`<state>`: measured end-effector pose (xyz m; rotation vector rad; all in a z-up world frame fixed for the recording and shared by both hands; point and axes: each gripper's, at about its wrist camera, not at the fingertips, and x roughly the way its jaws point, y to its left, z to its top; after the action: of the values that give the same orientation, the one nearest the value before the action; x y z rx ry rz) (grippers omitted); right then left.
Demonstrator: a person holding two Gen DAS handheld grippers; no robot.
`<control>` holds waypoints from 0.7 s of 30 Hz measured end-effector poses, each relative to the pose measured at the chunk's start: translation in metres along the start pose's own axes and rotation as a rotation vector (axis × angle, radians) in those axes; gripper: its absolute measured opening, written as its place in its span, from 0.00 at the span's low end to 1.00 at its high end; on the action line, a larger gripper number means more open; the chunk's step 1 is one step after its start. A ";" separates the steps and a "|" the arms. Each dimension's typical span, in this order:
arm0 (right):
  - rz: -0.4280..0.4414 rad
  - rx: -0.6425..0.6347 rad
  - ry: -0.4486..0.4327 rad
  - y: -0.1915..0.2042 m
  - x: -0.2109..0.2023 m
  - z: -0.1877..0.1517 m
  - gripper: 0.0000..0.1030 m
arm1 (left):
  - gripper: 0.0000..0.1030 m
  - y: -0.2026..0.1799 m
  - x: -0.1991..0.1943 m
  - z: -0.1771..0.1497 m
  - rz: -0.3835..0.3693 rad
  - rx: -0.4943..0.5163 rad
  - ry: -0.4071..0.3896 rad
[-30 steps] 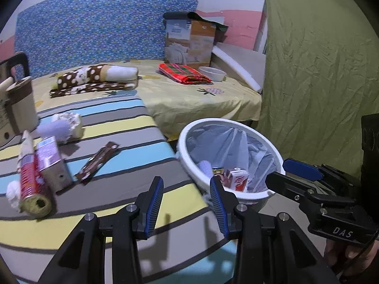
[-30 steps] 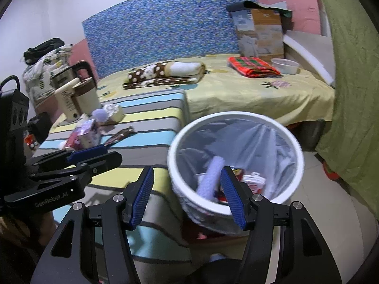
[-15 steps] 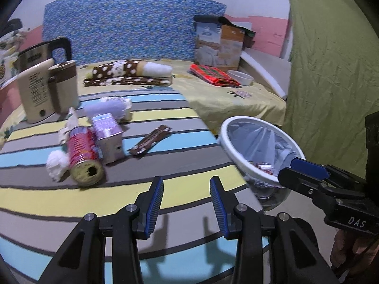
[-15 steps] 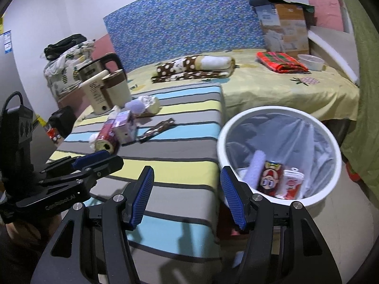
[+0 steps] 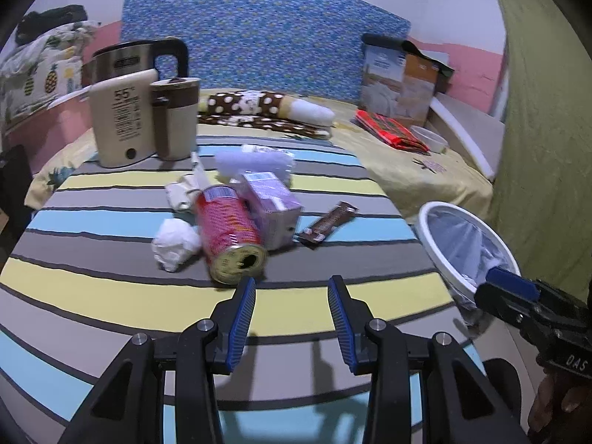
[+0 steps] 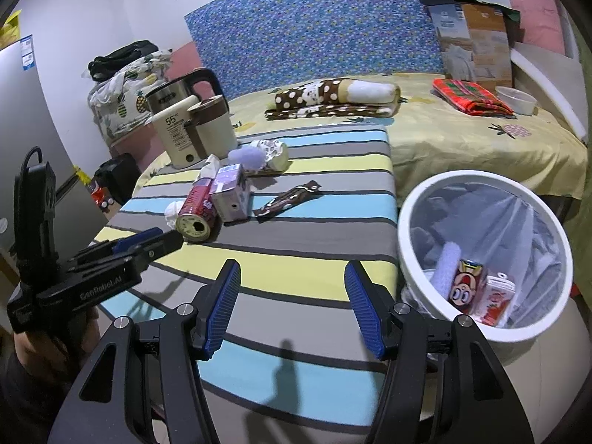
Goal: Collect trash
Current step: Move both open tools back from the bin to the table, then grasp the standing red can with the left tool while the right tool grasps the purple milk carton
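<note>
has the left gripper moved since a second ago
Yes. The left gripper has swung from the white bin toward the red can on the striped cloth.

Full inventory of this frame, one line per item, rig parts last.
striped cloth: 1, grey, blue and yellow, covering the near surface
red can: 1, lying on its side on the stripes
purple carton: 1, touching the can
crumpled tissue: 1, white, left of the can
snack wrapper: 1, brown, right of the carton
fluffy item: 1, pale purple, behind the carton
kettle: 1, cream and brown, back left
bin: 1, white rim, clear liner, right of the cloth, trash inside
dotted blanket: 1, brown, on the yellow bed
plaid cloth: 1, red, by a white bowl
box: 1, cardboard, at the headboard
left tool: open, empty
right tool: open, empty
</note>
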<state>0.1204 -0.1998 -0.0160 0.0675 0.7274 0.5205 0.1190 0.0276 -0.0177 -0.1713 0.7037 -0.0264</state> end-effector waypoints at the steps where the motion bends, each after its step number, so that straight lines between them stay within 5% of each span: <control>1: 0.005 0.000 0.003 0.001 0.002 0.001 0.58 | 0.39 0.004 0.002 0.001 0.007 -0.007 0.002; 21: 0.004 -0.025 0.038 0.012 0.022 0.011 0.58 | 0.53 0.044 0.060 0.022 0.054 -0.153 0.035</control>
<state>0.1365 -0.1776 -0.0184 0.0352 0.7580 0.5356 0.1776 0.0694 -0.0470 -0.2988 0.7457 0.0760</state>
